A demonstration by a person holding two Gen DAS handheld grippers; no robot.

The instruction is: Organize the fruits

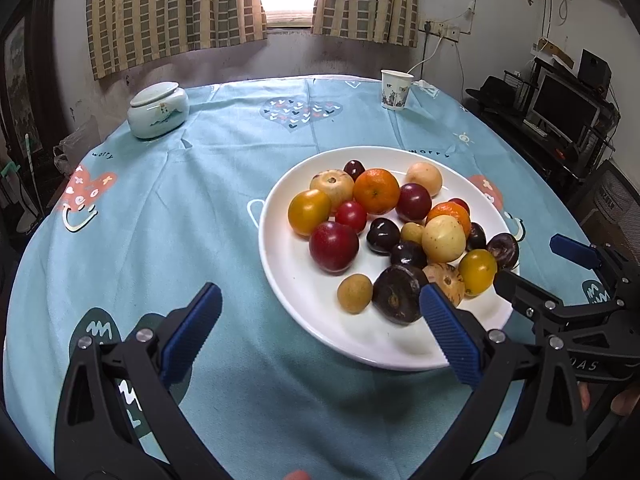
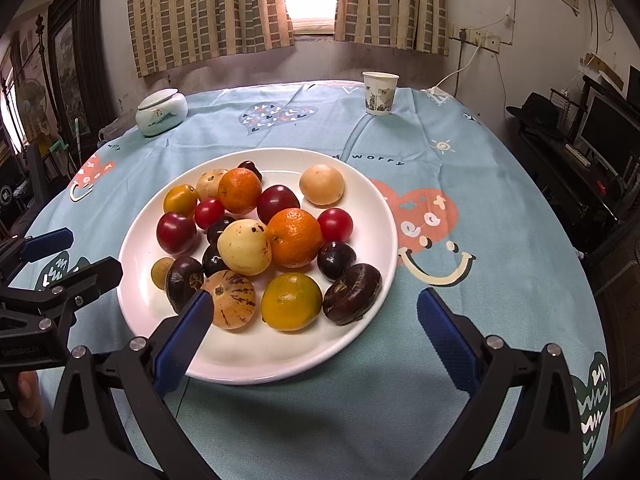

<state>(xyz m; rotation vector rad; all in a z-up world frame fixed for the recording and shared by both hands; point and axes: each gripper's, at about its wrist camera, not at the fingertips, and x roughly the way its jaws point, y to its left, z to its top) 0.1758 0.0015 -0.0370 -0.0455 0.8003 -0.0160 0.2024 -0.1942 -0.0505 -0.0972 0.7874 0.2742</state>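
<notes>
White ceramic plate [image 2: 360, 344] sat on a round table under a light-blue printed tablecloth [image 2: 460, 184], loaded with mixed fruits: two oranges [image 2: 295, 237], red plums [image 2: 176, 233], cherry tomatoes [image 2: 335, 224], yellow tomatoes [image 2: 181, 200], dark purple fruits [image 2: 352, 294] and a striped melon-like fruit [image 2: 230, 299]. The left gripper [image 1: 320, 312] hovered at the plate's near-left edge, jaws spread wide, holding nothing. The right gripper [image 2: 316, 316] hovered over the plate's near rim, jaws likewise wide apart and empty. A lidded ceramic jar [image 1: 158, 110] and a paper cup [image 1: 395, 89] stood at the far edge, well apart from the plate.
</notes>
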